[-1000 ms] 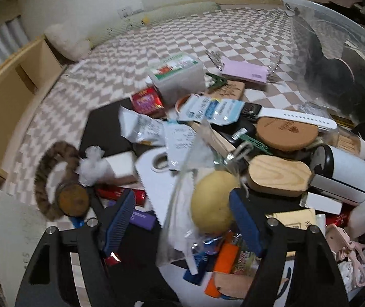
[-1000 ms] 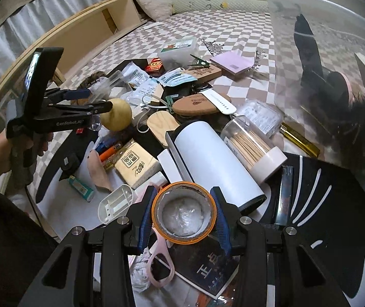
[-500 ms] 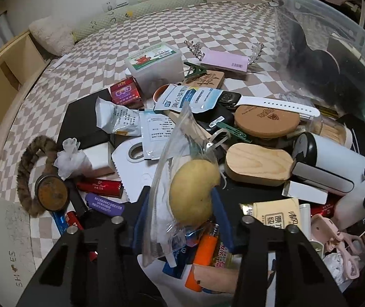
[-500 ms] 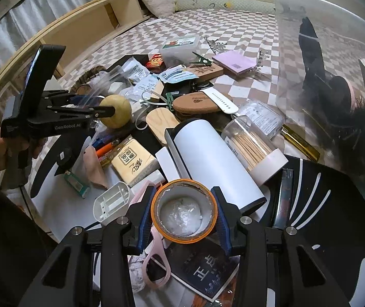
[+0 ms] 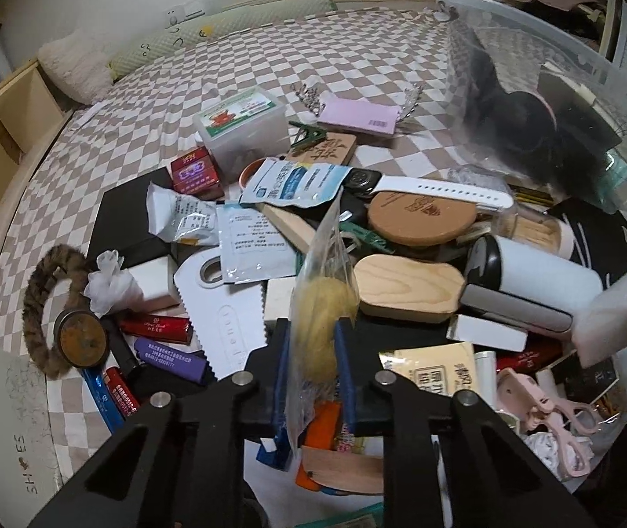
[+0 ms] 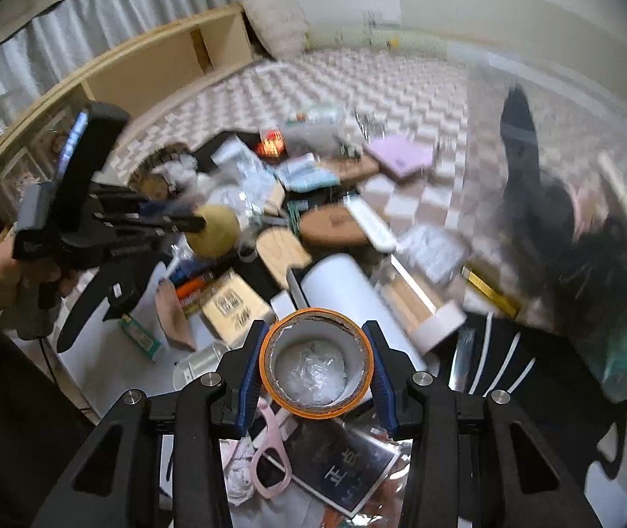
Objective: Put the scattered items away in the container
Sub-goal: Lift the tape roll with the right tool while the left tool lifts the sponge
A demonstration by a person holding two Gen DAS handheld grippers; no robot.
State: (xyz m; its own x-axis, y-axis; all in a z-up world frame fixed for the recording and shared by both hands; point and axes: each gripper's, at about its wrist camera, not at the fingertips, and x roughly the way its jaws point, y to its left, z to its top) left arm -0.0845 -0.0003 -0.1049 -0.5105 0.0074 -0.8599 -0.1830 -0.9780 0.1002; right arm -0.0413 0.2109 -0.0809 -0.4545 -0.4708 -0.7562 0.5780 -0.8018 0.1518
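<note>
My left gripper [image 5: 311, 343] is shut on a yellow potato in a clear plastic bag [image 5: 320, 321] and holds it above the pile; from the right wrist view the potato [image 6: 214, 235] sits at the left gripper's tips. My right gripper [image 6: 315, 361] is shut on an orange tape roll [image 6: 315, 363], lifted over the pile. The clear plastic container [image 5: 546, 70] stands at the right, with dark items inside; it also shows in the right wrist view [image 6: 577, 202].
Scattered items cover the checkered mat [image 5: 234, 66]: a white cylinder [image 5: 537, 281], wooden brushes [image 5: 406, 286], a white watch [image 5: 436, 187], a lidded plastic box [image 5: 241, 127], a pink notebook [image 5: 359, 116], pink scissors [image 5: 546, 405], lighters [image 5: 168, 352], a furry ring [image 5: 45, 290]. A wooden shelf [image 6: 151, 75] lies left.
My left gripper closed on the bagged potato and lifted it. My right gripper rose with the tape roll; its view is now motion-blurred.
</note>
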